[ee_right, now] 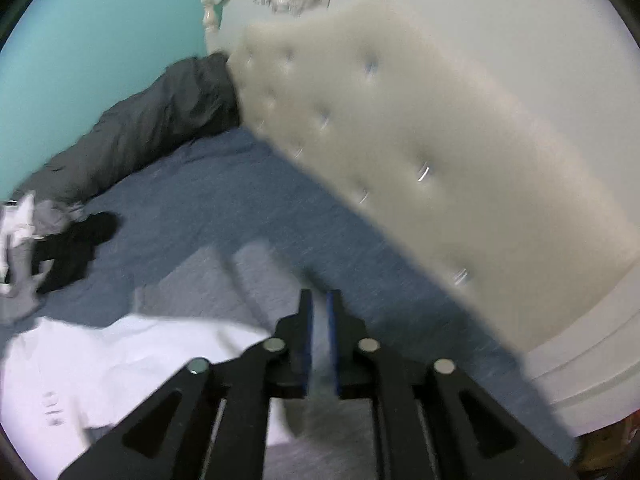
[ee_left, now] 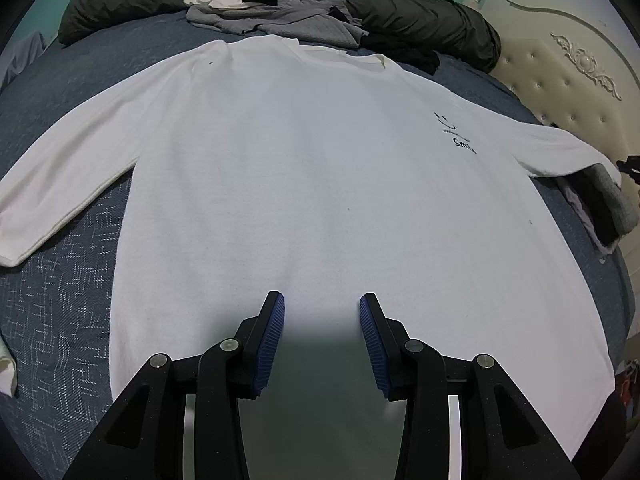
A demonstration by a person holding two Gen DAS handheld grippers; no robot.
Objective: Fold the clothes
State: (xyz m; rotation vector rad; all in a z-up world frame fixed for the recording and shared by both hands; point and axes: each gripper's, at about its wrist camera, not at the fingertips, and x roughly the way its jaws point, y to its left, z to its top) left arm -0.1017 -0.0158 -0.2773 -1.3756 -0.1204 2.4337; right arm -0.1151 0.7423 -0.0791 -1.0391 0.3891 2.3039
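Note:
A white long-sleeved shirt [ee_left: 320, 160] lies flat and face up on the blue bedspread [ee_left: 60, 280], both sleeves spread out, with a small black print on the chest. My left gripper [ee_left: 322, 304] hovers open over the hem's middle, nothing between its blue pads. In the blurred right wrist view, my right gripper [ee_right: 319, 300] stands with its jaws almost together and nothing clearly between them. It is above a folded grey garment [ee_right: 224, 280], with the white shirt [ee_right: 120, 360] to its left.
A pile of grey, white and black clothes [ee_left: 272, 8] lies at the far side, against a rolled dark duvet [ee_left: 420, 12]. The cream tufted headboard [ee_right: 440, 140] rises on the right. A black garment [ee_right: 76, 248] lies left of the grey one.

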